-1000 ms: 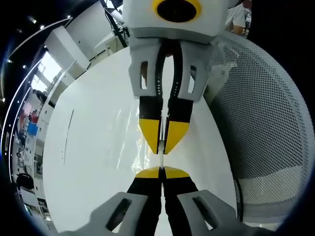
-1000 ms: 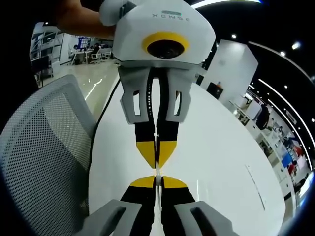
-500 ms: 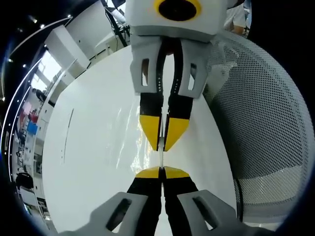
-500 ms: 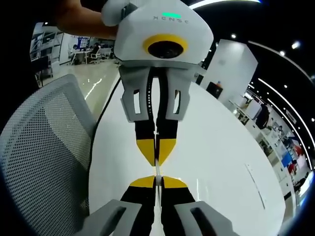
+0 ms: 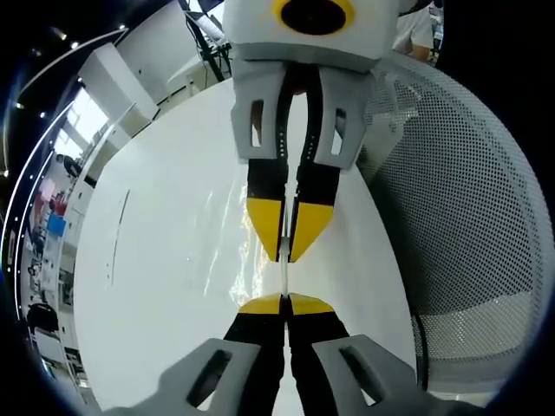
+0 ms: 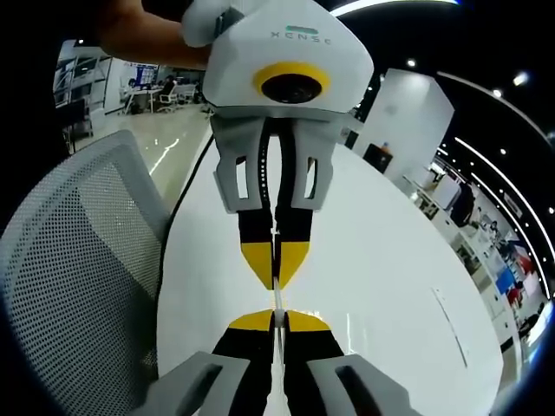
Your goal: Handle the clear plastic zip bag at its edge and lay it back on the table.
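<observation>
Bag held taut between two claws, not yet laid down.

Left claw (image 5: 284,302) is closed on one end of the bag's (image 5: 284,279) edge; right claw (image 6: 276,319) is closed on the other end, tips facing, with only a thin strip of the clear bag's rim showing between them above the table (image 5: 165,251). Gripping looks done; lowering and release remain. The table lies bare to one side, a mesh chair (image 6: 69,260) stands close at its edge on the other.
</observation>
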